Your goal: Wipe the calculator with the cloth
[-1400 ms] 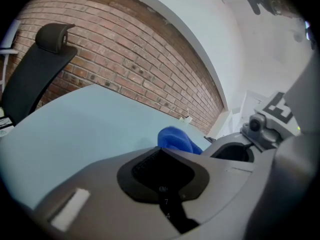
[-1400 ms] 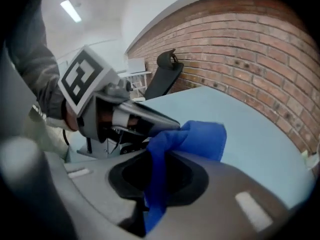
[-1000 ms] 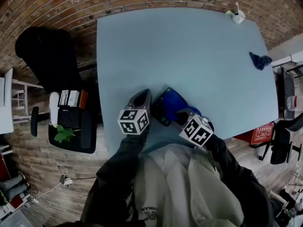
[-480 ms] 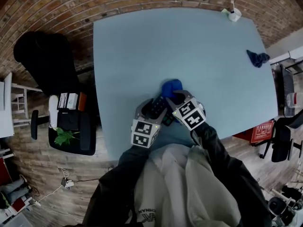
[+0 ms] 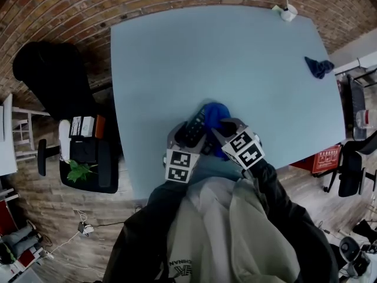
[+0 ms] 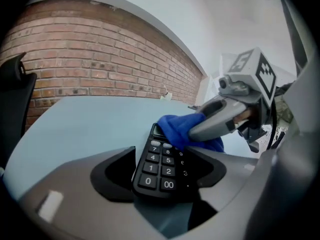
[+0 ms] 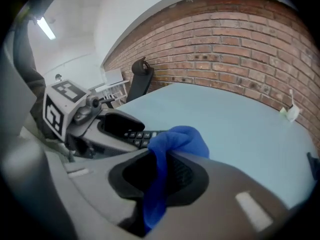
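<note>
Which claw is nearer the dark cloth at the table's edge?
Right. The right claw, shut on the blue cloth, is on the dark cloth's side, far short of it; the left claw, jaws just opened round the calculator, is farther off.

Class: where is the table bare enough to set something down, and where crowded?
Bare: the table, left half and middle, from the calculator to the far edge, and rightward up to the dark rag. Crowded: the near edge, round calculator and cloth.

Soft even light w/ fisheye warp, dark corners.
</note>
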